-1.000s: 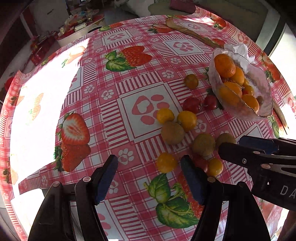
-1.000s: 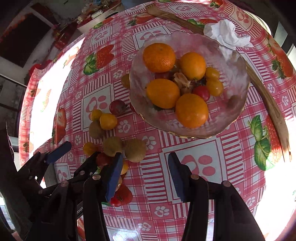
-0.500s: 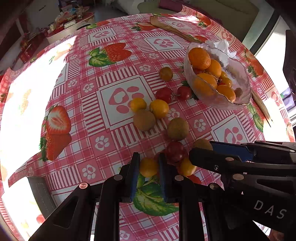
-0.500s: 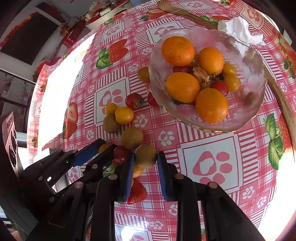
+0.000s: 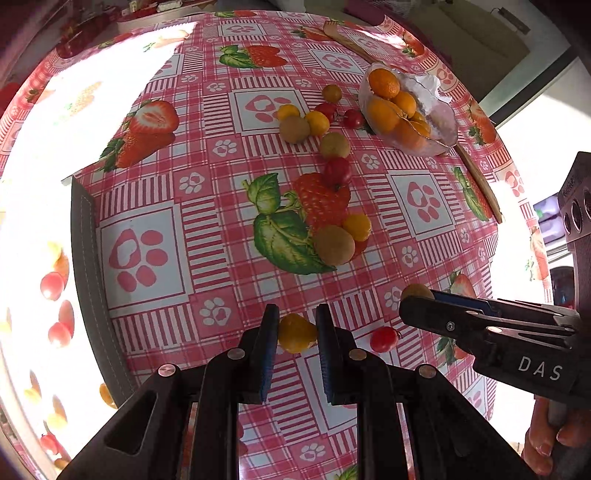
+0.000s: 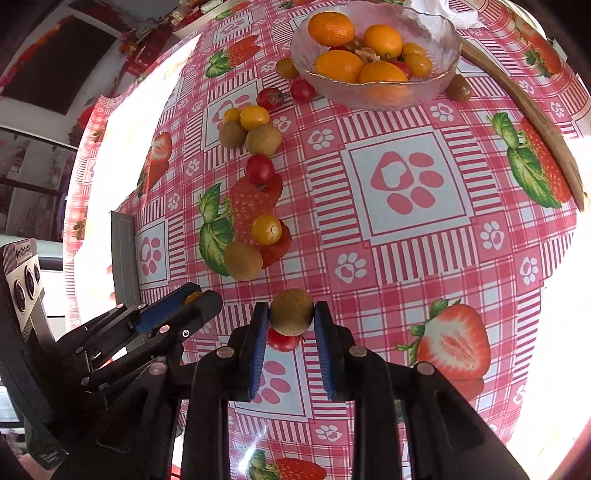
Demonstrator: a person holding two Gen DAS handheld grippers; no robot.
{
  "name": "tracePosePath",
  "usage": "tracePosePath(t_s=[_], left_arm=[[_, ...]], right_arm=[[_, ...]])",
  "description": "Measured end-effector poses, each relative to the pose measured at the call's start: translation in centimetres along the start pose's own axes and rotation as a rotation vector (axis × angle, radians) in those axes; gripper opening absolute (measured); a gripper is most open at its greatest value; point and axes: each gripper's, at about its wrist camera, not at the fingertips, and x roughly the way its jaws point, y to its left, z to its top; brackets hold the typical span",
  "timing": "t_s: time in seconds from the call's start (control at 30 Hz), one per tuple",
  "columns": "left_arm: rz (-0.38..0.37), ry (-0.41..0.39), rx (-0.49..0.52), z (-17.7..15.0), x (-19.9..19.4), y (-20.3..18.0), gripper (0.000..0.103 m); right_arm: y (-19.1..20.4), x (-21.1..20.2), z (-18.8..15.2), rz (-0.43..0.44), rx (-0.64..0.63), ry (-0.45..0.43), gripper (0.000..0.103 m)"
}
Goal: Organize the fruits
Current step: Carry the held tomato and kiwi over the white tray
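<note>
My left gripper [image 5: 295, 332] is shut on a small yellow-orange fruit [image 5: 296, 333], held above the tablecloth. My right gripper [image 6: 291, 314] is shut on a brown round fruit [image 6: 291, 312]; in the left wrist view that right gripper [image 5: 419, 295] comes in from the right with the brown fruit [image 5: 416, 291] at its tip. A red cherry tomato [image 6: 282, 341] lies on the cloth under the right gripper. More loose fruits [image 6: 255, 243] trail toward the glass bowl [image 6: 439, 79] of oranges at the far side.
The round table wears a pink checked strawberry cloth [image 6: 406, 229]. A grey strip [image 5: 86, 266] lies at the left. A wooden stick [image 6: 535, 122] and white paper [image 6: 439, 11] lie beside the bowl. Strong sunlight washes out the table's left edge.
Both grippers closed, the left on the yellow-orange fruit and the right on the brown fruit, then drew back from the fruit pile and the bowl with them.
</note>
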Motion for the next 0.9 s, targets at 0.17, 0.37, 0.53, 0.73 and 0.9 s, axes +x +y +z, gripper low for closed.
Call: tracePosePath(t_s=[0.17, 0.37, 0.53, 0.73, 0.9], left_arm=[[-0.002, -0.012, -0.014, -1.7, -2.2, 0.4, 0.022], [0.014, -0.05, -0.031, -3.6, -5.4, 1.6, 0.022], [0.048, -0.078, -0.092, -5.6, -7.6, 4.2, 0.022], [0.116, -0.09, -0.198, -9.1, -9.3, 9.1, 0.022], [0.167, -0.063, -0.272, -11.8, -8.7, 12.4, 0.022]], right_arm=[[-0.2, -1.1, -1.9, -0.017, 0.016, 0.002, 0.027], [1.0, -2.3, -3.1, -0.024, 0.007, -0.009, 0.027], [3.9, -2.6, -3.4, -0.02, -0.047, -0.007, 0.027], [10.0, -1.3, -3.2, 0.014, -0.159, 0.023, 0.028], [15.8, 1.0, -3.8, 0.045, -0.274, 0.064, 0.027]])
